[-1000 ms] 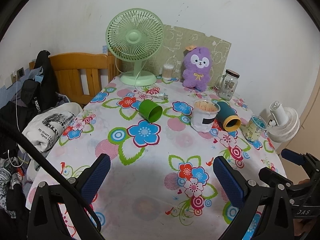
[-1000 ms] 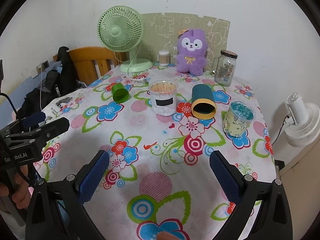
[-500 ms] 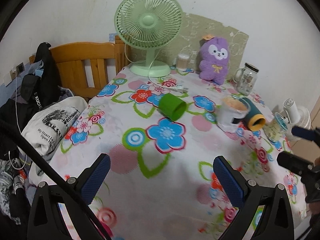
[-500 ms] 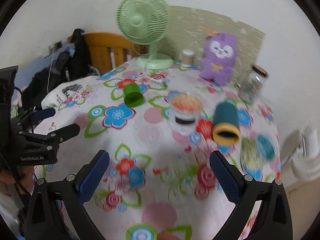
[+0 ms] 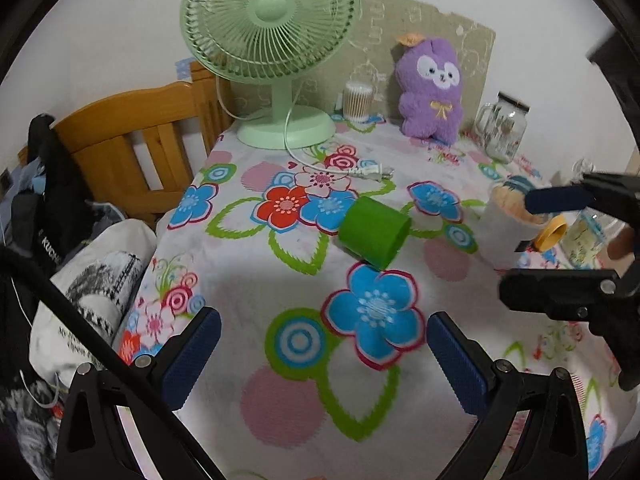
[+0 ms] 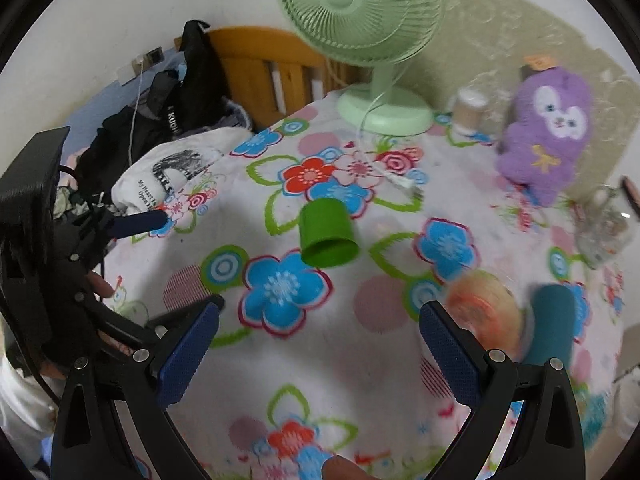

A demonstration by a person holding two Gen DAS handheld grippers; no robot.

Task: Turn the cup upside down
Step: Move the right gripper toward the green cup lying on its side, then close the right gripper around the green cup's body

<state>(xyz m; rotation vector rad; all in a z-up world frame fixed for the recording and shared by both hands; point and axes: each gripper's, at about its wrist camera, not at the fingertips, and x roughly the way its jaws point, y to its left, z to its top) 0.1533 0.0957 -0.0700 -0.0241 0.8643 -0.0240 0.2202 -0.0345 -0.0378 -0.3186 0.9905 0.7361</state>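
Green cup (image 5: 374, 233) lying on its side on the flower-patterned table (image 5: 280, 408), near the middle of the cloth and in front of the fan (image 5: 272, 32). Its long axis runs roughly level with the table surface; in the left wrist view the open mouth faces lower right, toward the camera side, and the closed base points up-left toward the fan. In the right wrist view the same cup (image 6: 328, 236) shows its mouth turned down toward the camera, with the inside not visible.

Left tongs (image 5: 320, 360) spread wide, empty, hovering above the table short of the cup. Right tongs (image 6: 318, 354) likewise spread wide and empty, also short of the cup; in the left wrist view they enter from the right edge, partly cut off.

A clear container (image 5: 508, 232) and a teal cup with a yellow rim (image 5: 552, 232), also on its side, stand to the right, partly hidden behind the right tongs. In the right wrist view these two are heavily blurred. A purple plush toy (image 5: 432, 88) and a glass jar (image 5: 502, 128) sit at the far edge.
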